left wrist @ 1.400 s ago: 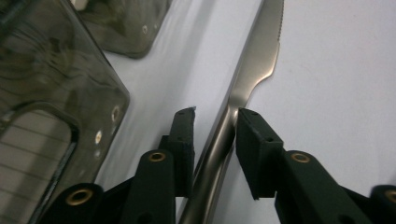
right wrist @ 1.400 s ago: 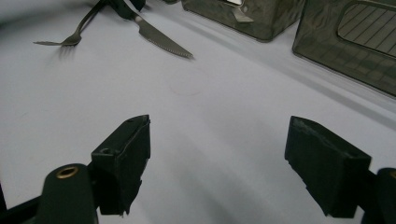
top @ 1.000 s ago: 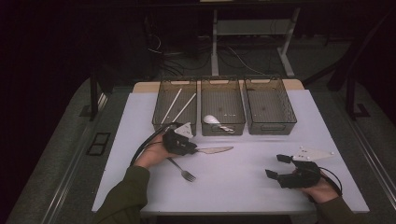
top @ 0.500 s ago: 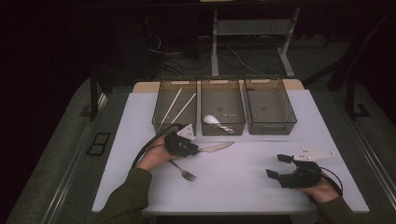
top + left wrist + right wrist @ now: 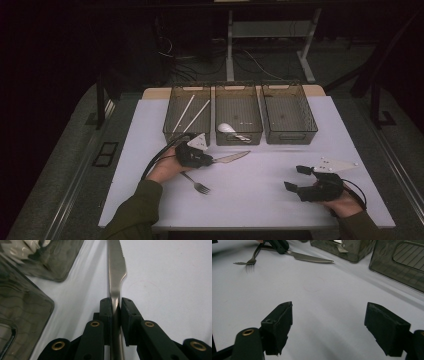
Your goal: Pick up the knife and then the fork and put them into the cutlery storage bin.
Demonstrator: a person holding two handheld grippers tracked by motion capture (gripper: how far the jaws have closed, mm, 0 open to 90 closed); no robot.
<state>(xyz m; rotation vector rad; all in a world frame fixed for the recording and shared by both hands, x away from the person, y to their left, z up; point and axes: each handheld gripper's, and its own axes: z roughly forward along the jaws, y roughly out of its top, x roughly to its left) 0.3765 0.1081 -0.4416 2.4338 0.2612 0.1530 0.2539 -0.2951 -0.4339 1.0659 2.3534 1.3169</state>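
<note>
High view: white table (image 5: 260, 200) with three dark bins (image 5: 239, 114) in a row at the far side, two white sticks (image 5: 191, 114) in the left bin, white spoon (image 5: 227, 129) in the middle one; left gripper (image 5: 209, 161) clamped on knife (image 5: 232, 157) just before the bins, fork (image 5: 196, 183) lying near the left hand; right gripper (image 5: 295, 178) spread wide at the near right, holding nothing. Left gripper view: jaws pinched on the knife handle, serrated blade pointing away over the table. Right gripper view: jaws far apart, bare table between, knife and fork beyond
</note>
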